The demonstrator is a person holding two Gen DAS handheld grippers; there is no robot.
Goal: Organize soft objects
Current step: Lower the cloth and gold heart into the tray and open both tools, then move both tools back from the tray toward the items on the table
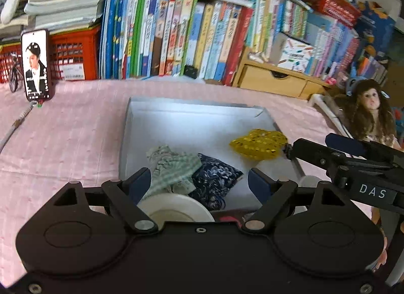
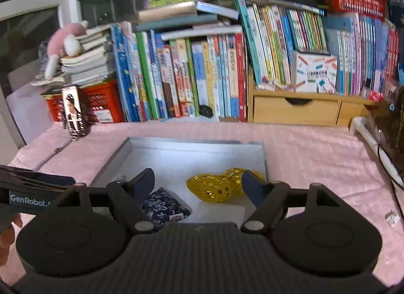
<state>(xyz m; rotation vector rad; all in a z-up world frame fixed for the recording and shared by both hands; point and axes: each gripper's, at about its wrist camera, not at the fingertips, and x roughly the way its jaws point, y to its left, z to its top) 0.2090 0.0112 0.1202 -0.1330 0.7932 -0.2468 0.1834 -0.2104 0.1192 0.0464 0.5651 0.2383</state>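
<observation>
- Grey tray point(image 1: 131, 127) on pink cloth point(image 1: 75, 137), bookshelf point(image 1: 176, 36) behind.
- Three soft items lie in the tray: green-checked cloth point(image 1: 174, 167) touching navy floral pouch point(image 1: 214, 175); gold sequin pouch point(image 1: 257, 143) apart, near the right wall.
- Left gripper point(image 1: 199, 180) jaws spread wide, nothing pinched; tape roll point(image 1: 176, 208) just below.
- Right gripper point(image 2: 198, 184) likewise released, empty, above the pouches.
- Phone point(image 1: 36, 64) propped against a red crate point(image 1: 75, 51); doll point(image 1: 371, 109) at right.

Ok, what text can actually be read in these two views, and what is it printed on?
"DAS": white letters on the right claw's black body, left wrist view.
"GenRobot.": label on the left claw's body, right wrist view; cut off after the dot.
Book spines, phone screen, red crate label: too blurred to read.
</observation>
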